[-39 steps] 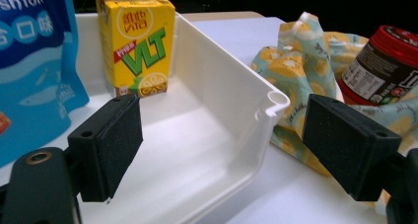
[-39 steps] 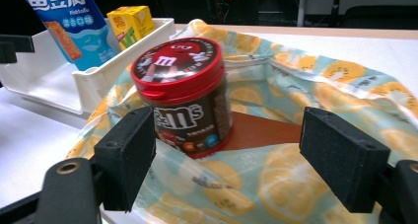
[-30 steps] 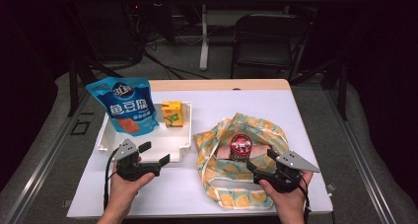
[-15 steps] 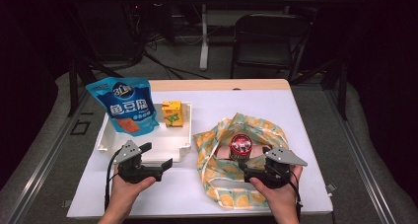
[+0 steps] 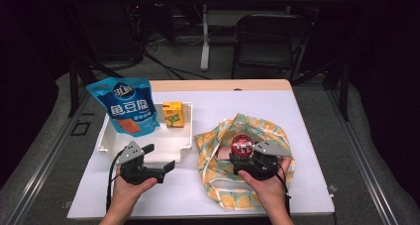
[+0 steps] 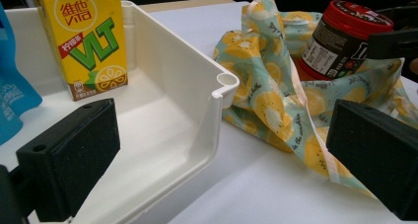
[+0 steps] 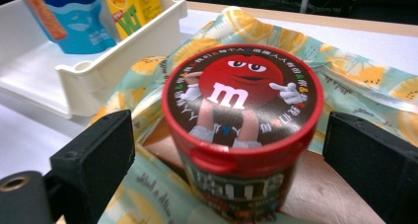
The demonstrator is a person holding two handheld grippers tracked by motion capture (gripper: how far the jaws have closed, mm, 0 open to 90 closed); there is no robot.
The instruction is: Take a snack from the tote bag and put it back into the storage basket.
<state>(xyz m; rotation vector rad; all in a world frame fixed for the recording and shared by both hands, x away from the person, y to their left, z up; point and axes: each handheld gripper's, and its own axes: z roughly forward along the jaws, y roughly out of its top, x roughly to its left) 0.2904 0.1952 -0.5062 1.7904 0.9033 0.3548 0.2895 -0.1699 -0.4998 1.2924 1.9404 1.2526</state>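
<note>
right gripper point(image 7: 226, 160) jaws stand wide around the m&m's tub point(image 7: 241, 130) at frame centre. centre both pads below the lid, then close squarely. left gripper point(image 6: 217, 174) gapes empty.

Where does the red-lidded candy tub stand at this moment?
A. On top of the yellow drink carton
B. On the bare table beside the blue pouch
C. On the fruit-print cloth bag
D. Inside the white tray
C: the red-lidded candy tub stands upright on the fruit-print cloth bag, outside the white tray.
</note>
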